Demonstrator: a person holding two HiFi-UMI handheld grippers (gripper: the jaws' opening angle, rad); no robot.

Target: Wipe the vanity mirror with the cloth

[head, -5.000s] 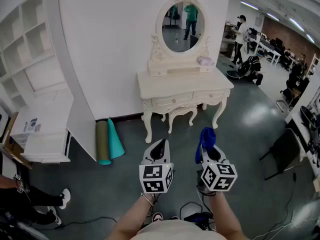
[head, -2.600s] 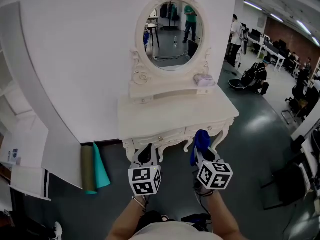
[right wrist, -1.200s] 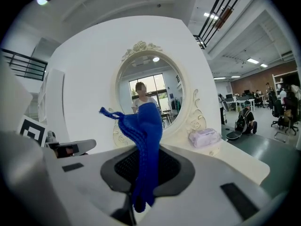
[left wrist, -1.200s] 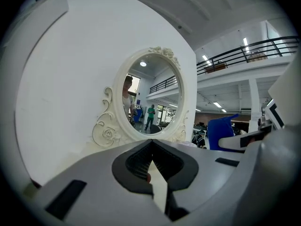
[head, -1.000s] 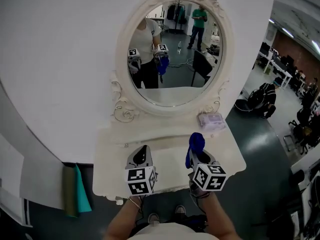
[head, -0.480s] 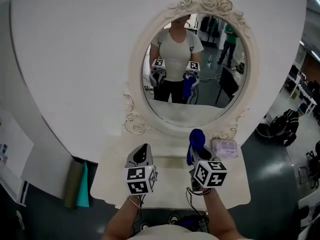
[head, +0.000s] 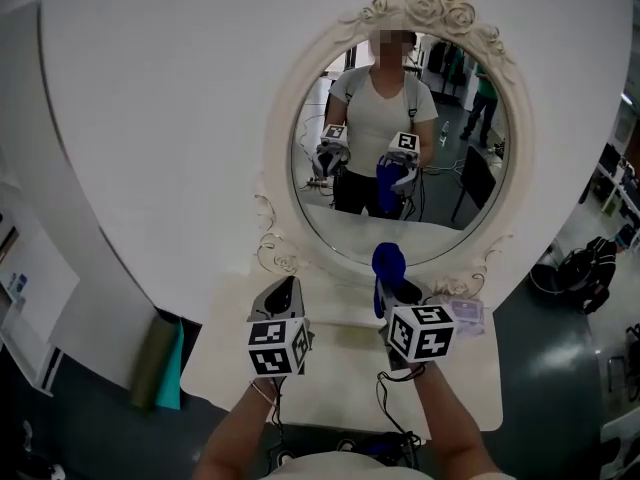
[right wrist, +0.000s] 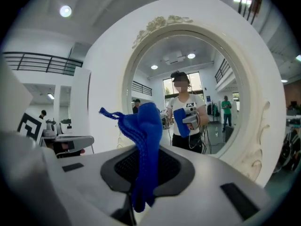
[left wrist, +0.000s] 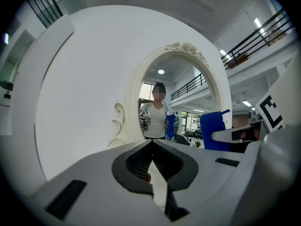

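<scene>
While the person stands before the oval vanity mirror with the white carved frame [head: 400, 168], both grippers are held low over the white dressing table [head: 335, 353], side by side and a little apart from each other.

The right gripper [head: 398, 293] has its jaws closed on the blue knitted cloth [head: 388, 265]. In the right gripper view the cloth is pinched at its lower part between the two dark pads, and the rest stands up above the jaws in a folded bunch, with a small loop of thread to the left. In the head view the top of the cloth comes up to the lower rim of the mirror frame. If it touches the frame or the glass, I cannot tell.

The left gripper [head: 281, 290] points also to the mirror. In its own view the jaws are together, and only a thin line shows between the pads; they hold nothing.

The glass reflects the person in a white shirt with both grippers and the blue cloth in front of the body.

On the table top, at the right of the right gripper, lies a small pale purple packet [head: 470, 314]. On the dark floor, left of the table, an olive roll and a teal roll [head: 160, 363] lean on the white wall [head: 150, 118].
</scene>
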